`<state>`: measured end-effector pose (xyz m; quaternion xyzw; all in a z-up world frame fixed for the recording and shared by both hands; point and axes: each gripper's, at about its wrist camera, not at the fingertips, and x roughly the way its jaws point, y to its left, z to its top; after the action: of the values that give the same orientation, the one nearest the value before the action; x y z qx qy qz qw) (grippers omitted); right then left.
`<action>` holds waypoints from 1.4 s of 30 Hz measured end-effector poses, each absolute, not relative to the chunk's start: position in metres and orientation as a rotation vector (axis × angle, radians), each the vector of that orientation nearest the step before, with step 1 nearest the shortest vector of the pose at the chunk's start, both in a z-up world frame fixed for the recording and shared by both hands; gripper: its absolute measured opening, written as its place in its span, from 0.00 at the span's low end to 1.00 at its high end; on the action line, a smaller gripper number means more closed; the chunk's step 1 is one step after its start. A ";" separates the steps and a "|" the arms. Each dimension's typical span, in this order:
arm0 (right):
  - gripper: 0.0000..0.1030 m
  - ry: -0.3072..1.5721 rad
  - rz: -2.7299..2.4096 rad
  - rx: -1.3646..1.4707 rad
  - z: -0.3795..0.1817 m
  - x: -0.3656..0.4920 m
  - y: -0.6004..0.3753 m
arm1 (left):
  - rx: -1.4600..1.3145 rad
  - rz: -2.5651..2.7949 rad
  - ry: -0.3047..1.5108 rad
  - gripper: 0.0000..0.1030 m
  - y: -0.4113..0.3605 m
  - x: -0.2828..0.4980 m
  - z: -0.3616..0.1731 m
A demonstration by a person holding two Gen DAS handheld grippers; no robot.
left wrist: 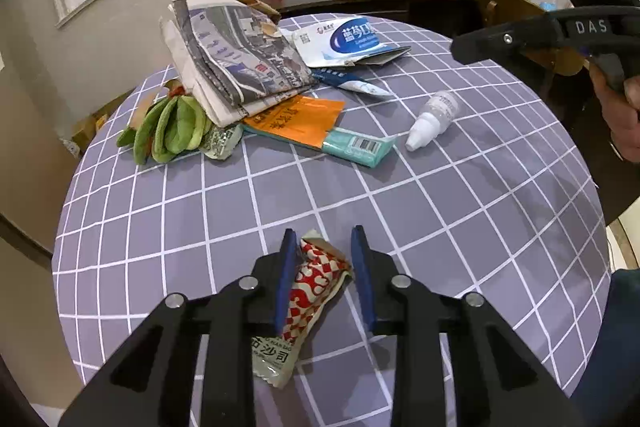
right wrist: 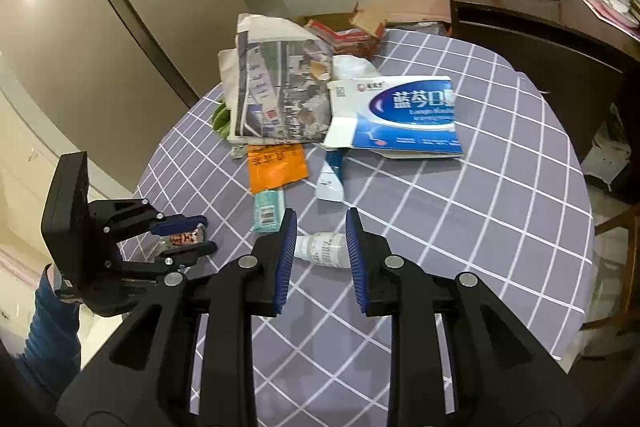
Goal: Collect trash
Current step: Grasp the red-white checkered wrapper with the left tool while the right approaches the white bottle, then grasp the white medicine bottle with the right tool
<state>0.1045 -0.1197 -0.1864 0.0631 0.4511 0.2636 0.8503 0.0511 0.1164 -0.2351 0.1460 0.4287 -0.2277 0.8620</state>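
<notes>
Black gripper, blue pads

A crumpled red-and-white sachet lies near a small white bottle tipped on its side.

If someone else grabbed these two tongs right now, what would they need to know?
Left tongs: open, straddling a red-and-white sauce packet on the near part of the table; not yet pinched.
Right tongs: open, lined up on a small white bottle lying on its side; not gripped.
Farther back on the table lie a folded newspaper, a blue-and-white box, an orange packet, a teal packet and green peels.
Done: nothing visibly collected.
Left: close on the packet and bottle, then clear the pile. No bin is in view.
</notes>
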 end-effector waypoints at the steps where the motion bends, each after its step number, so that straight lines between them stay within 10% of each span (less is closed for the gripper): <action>1: 0.25 0.955 0.557 0.134 -0.188 0.104 -0.120 | 0.307 -0.458 0.901 0.29 0.116 0.052 -0.235; 3: 0.26 0.968 0.564 0.125 -0.192 0.105 -0.119 | 0.328 -0.377 0.903 0.43 0.118 0.050 -0.234; 5: 0.43 0.985 0.577 0.109 -0.197 0.105 -0.116 | 0.340 -0.345 0.898 0.78 0.121 0.046 -0.231; 10: 0.55 1.013 0.613 0.034 -0.214 0.109 -0.097 | 0.346 -0.367 0.920 0.78 0.129 0.034 -0.233; 12: 0.52 1.019 0.623 -0.001 -0.223 0.113 -0.088 | 0.319 -0.385 0.923 0.70 0.131 0.033 -0.235; 14: 0.50 1.002 0.622 -0.048 -0.227 0.114 -0.080 | 0.249 -0.415 0.930 0.33 0.134 0.033 -0.234; 16: 0.49 0.993 0.630 -0.067 -0.227 0.113 -0.077 | 0.251 -0.403 0.930 0.16 0.133 0.032 -0.234; 21: 0.11 1.008 0.654 -0.009 -0.226 0.109 -0.092 | 0.244 -0.376 0.926 0.12 0.121 0.032 -0.232; 28: 0.16 1.012 0.668 0.053 -0.222 0.111 -0.121 | 0.222 -0.367 0.924 0.12 0.100 0.038 -0.230; 30: 0.63 0.995 0.675 0.029 -0.220 0.113 -0.119 | 0.207 -0.360 0.918 0.12 0.099 0.039 -0.228; 31: 0.67 0.976 0.689 0.014 -0.218 0.114 -0.116 | 0.191 -0.351 0.914 0.12 0.099 0.040 -0.227; 37: 0.66 0.927 0.809 -0.062 -0.219 0.124 -0.087 | 0.108 -0.259 0.890 0.12 0.107 0.045 -0.217; 39: 0.39 0.944 0.850 -0.116 -0.227 0.127 -0.074 | 0.078 -0.242 0.876 0.12 0.108 0.045 -0.213; 42: 0.39 0.950 0.876 -0.164 -0.231 0.123 -0.067 | 0.056 -0.222 0.860 0.12 0.110 0.044 -0.208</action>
<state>0.1226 -0.0669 -0.2315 -0.0762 0.4421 0.4077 0.7953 0.0443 0.1102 -0.2076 0.0272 0.4158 -0.1073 0.9027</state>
